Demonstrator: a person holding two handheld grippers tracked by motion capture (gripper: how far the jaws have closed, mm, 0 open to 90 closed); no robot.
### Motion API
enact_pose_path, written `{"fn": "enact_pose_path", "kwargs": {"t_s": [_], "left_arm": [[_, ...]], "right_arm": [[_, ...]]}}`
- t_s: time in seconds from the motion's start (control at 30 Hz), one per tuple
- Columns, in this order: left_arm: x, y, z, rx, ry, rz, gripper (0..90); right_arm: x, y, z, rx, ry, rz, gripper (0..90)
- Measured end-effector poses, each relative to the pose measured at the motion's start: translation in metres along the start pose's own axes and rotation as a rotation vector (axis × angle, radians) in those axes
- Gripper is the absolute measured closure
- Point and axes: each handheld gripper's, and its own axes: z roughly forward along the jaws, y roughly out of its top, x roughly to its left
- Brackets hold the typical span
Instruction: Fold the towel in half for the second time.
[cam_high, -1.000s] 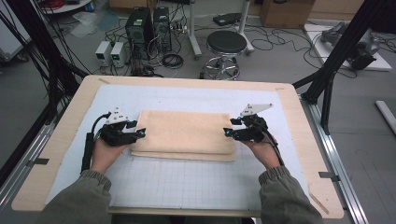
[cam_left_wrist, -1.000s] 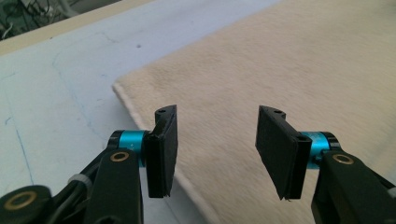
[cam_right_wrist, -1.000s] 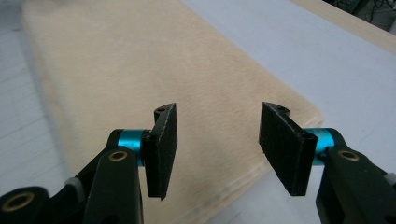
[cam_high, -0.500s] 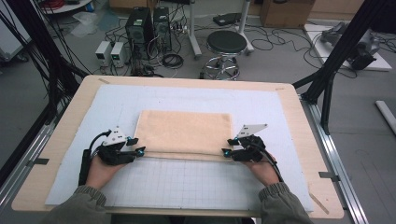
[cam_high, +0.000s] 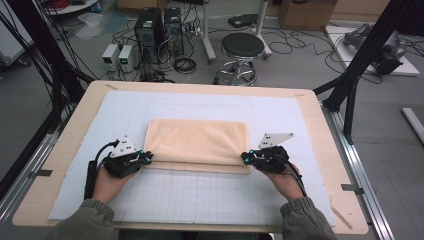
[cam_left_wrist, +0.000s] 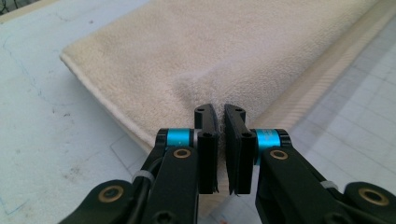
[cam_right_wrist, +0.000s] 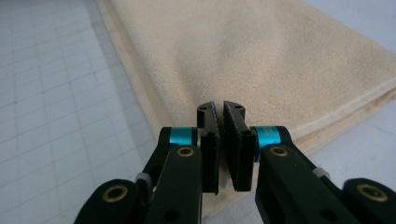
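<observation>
Towel (cam_high: 198, 141): folded, flat on desk mat (cam_high: 210, 200), centre.
Left claw (cam_high: 148, 158): just closed, pinching near-left corner.
Right claw (cam_high: 245, 158): just closed, pinching near-right corner.
Handling: soft, limp, light; likely sags between grips.
Hold: near corners, through all layers.

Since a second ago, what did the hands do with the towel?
Both hands slid toward the person. The left gripper and right gripper have just been closing and now pinch the near corners of the folded towel. The towel now lies flatter. The white mat stayed put.
</observation>
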Motion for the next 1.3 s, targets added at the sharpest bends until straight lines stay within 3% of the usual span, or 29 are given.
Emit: {"fn": "enact_pose_path", "kwargs": {"t_s": [0.13,0.23,0.43,0.57,0.67,0.8,0.97,1.07,1.3], "left_arm": [[-0.002,-0.008,0.001,0.051,-0.005,0.005,79.2],[0.001,-0.015,0.002,0.057,-0.01,-0.026,68.3],[0.0,-0.013,-0.004,0.016,-0.001,-0.018,59.3],[0.001,-0.01,-0.006,-0.009,0.006,-0.027,64.9],[0.002,-0.011,-0.002,0.01,0.019,-0.042,72.1],[0.003,-0.015,0.006,0.052,0.017,-0.053,72.2],[0.003,-0.016,0.007,0.052,0.014,-0.054,71.3],[0.003,-0.016,0.004,0.04,0.018,-0.054,68.2],[0.005,-0.017,-0.006,-0.001,0.024,-0.086,58.7]], "right_arm": [[0.002,-0.006,0.003,0.034,0.018,0.009,82.5],[0.001,-0.011,0.008,0.062,0.012,0.031,68.5],[-0.002,-0.008,-0.001,-0.022,-0.008,0.059,62.1],[-0.001,-0.004,0.0,-0.045,-0.014,0.057,67.7],[0.001,-0.004,0.009,-0.006,-0.007,0.052,73.0],[0.002,-0.009,0.019,0.054,-0.006,0.043,75.2],[0.003,-0.014,0.022,0.061,-0.007,0.048,75.0],[0.003,-0.013,0.02,0.046,-0.01,0.052,71.2],[0.002,-0.013,0.01,-0.008,-0.041,0.079,53.2]]}}
